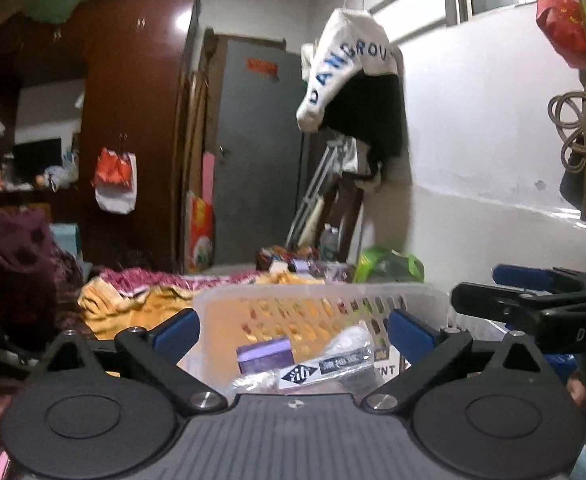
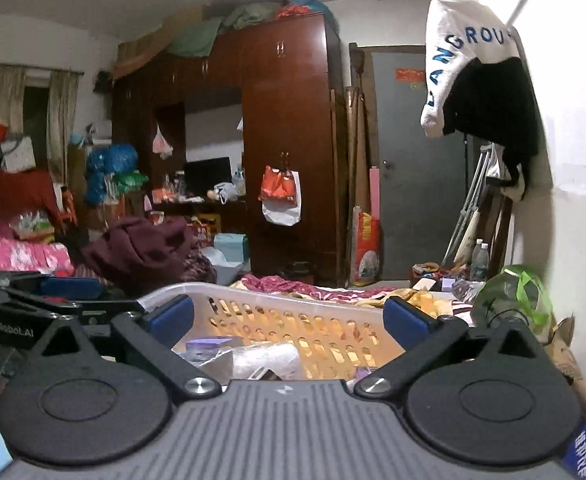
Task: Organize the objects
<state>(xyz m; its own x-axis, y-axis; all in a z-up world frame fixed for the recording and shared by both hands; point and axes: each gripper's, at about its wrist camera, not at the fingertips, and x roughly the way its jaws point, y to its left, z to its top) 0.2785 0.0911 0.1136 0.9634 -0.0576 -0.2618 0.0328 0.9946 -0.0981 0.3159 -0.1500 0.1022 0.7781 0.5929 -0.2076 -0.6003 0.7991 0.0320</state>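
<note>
Right gripper (image 2: pixel 289 316) jaws wide apart over white slotted basket (image 2: pixel 253 294); purple box (image 2: pixel 207 345) inside.

Both wrist views sit low and close behind the white basket (image 1: pixel 317 300) (image 2: pixel 277 300), facing the far grey door (image 1: pixel 257 152) (image 2: pixel 421 160). Both share the wardrobe (image 1: pixel 133 120) (image 2: pixel 285 140) and hanging white shirt (image 1: pixel 349 64) (image 2: pixel 461 52).

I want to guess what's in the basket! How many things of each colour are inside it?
Purple box: 1
Clear plastic packet: 1
Total: 2 that I can make out inside the basket; the tongs hide the rest.
</note>
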